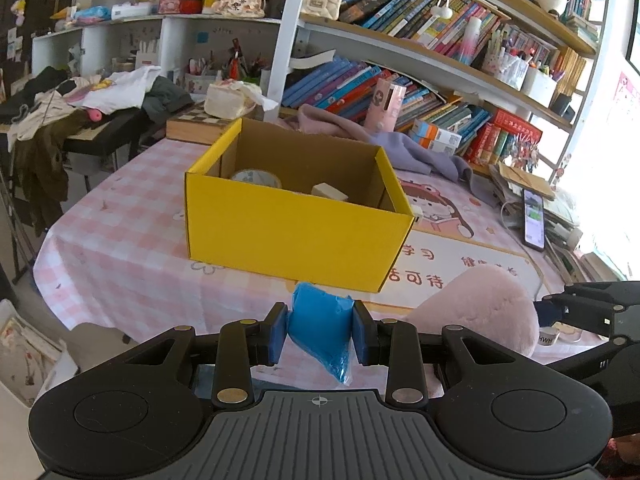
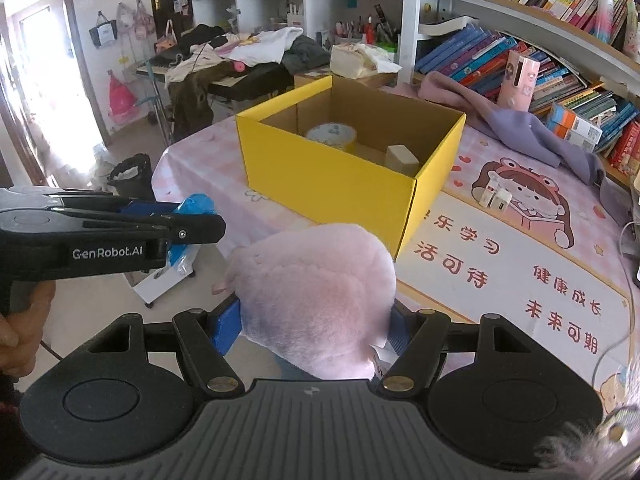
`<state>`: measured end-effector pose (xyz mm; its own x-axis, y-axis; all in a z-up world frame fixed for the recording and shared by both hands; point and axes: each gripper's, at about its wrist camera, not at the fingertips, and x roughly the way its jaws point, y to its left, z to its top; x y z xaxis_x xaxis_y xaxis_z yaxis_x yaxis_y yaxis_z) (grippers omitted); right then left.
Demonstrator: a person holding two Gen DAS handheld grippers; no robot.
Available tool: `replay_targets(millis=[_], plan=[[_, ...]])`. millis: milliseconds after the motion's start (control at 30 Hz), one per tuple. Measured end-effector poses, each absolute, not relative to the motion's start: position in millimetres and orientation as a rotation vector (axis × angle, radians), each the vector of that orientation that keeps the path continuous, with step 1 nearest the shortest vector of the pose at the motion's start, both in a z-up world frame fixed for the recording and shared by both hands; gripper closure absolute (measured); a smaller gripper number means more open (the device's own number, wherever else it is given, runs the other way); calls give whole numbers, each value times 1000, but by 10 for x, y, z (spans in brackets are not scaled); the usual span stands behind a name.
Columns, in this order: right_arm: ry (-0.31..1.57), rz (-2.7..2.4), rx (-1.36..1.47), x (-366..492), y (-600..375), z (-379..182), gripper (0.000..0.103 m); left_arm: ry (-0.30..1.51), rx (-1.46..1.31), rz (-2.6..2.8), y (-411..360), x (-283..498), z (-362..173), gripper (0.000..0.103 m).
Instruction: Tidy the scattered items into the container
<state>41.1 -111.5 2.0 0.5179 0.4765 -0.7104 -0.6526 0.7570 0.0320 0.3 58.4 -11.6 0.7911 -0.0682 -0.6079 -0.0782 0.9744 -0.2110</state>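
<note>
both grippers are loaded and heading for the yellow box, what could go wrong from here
1. The blue plastic bag is pinched only across its middle by the left gripper, so the slack tail could snag the yellow box rim.
2. The pink plush item in the right gripper bulges past the pads and may slip.
3. The grippers sit close together and could collide over the box.

Place: a lived-in home room, likely a child's study corner
Shelves: bookshelves (image 1: 420,32) packed with colourful books, pen cups and plush toys
Table: table (image 2: 520,248) under a pink checked cartoon cloth
Clutter: clothes pile (image 2: 240,52) on a side desk
Wall: bags (image 2: 120,24) hanging on hooks
</note>
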Motion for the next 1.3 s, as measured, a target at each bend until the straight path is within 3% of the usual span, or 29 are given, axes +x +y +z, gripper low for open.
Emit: replay_targets(millis=[433, 767, 1300], plan=[[730, 675, -209, 645, -1062, 93, 35, 646, -191, 13, 648, 173, -15, 71], [525, 691, -261, 807, -894, 371, 35, 553, -163, 34, 795, 445, 207, 71], [506, 652, -273, 1604, -748, 386, 34, 571, -135, 58, 830, 1169, 219, 71]])
